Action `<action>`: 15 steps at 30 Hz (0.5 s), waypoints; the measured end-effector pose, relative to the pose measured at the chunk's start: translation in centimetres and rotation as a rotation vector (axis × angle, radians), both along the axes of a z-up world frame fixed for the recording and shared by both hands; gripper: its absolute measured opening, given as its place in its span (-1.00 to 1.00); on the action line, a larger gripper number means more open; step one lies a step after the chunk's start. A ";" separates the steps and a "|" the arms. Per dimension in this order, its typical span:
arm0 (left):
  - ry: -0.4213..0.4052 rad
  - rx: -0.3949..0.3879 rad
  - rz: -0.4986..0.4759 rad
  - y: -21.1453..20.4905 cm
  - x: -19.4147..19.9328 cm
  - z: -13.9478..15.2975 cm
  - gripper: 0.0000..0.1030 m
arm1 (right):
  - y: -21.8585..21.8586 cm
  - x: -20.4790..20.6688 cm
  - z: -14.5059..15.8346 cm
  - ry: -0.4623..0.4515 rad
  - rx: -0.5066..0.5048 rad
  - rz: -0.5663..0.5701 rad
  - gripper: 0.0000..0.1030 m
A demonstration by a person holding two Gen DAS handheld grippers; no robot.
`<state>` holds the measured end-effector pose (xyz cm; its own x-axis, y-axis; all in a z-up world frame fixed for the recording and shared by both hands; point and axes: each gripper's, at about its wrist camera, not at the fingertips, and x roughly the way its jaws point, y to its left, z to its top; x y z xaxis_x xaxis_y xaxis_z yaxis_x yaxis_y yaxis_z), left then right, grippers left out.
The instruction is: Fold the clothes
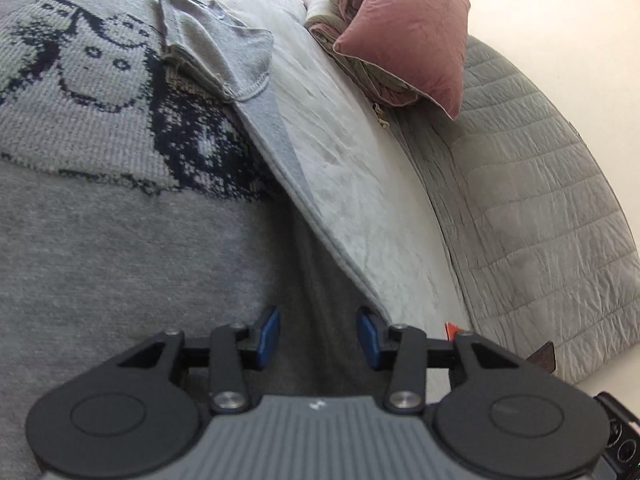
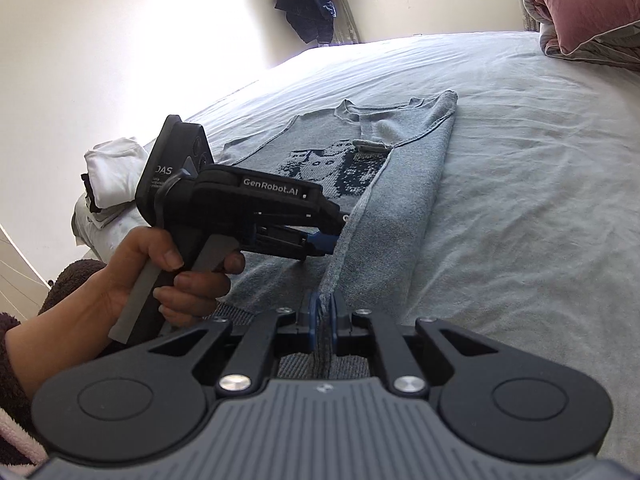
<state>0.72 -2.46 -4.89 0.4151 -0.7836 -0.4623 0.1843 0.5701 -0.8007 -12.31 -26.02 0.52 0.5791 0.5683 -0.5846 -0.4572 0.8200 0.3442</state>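
We have one side of the sweater (image 2: 400, 184) folded in — right tool (image 2: 323, 322) clamped on its hem, left tool (image 1: 318, 336) apart; the rest remains.

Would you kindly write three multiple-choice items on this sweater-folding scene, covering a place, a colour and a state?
1. Where does the grey sweater lie? A on the bed sheet B on a chair C on the floor
2. What colour is the pillow? A green B pink C black
3. How are the right gripper fingers? A wide apart B out of view C shut on the sweater's edge

A: sheet surrounds the sweater.
B: pink fabric shows in both views.
C: the fabric is pinched between the blue pads.
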 end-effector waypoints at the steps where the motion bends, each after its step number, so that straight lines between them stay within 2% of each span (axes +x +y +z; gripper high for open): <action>1: 0.009 -0.020 0.029 0.5 0.4 -0.2 -0.05 | 0.3 0.1 -0.2 0.007 0.002 0.007 -0.84; 11: 0.017 -0.120 0.251 0.2 6.7 -1.1 0.08 | 2.9 1.2 -2.3 0.088 -0.024 0.075 -0.84; 13: 0.002 -0.098 0.291 0.0 7.6 -1.3 0.01 | 3.4 1.2 -2.8 0.098 -0.037 0.087 -0.84; 15: -0.011 -0.051 0.313 -0.4 8.4 -1.3 -0.36 | 3.9 1.3 -3.3 0.108 -0.052 0.097 -0.84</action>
<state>9.15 -2.85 -6.20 0.6444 -0.6390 -0.4200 0.0149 0.5597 -0.8286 -11.01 -22.16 -2.75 0.4549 0.5857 -0.6708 -0.4980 0.7918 0.3536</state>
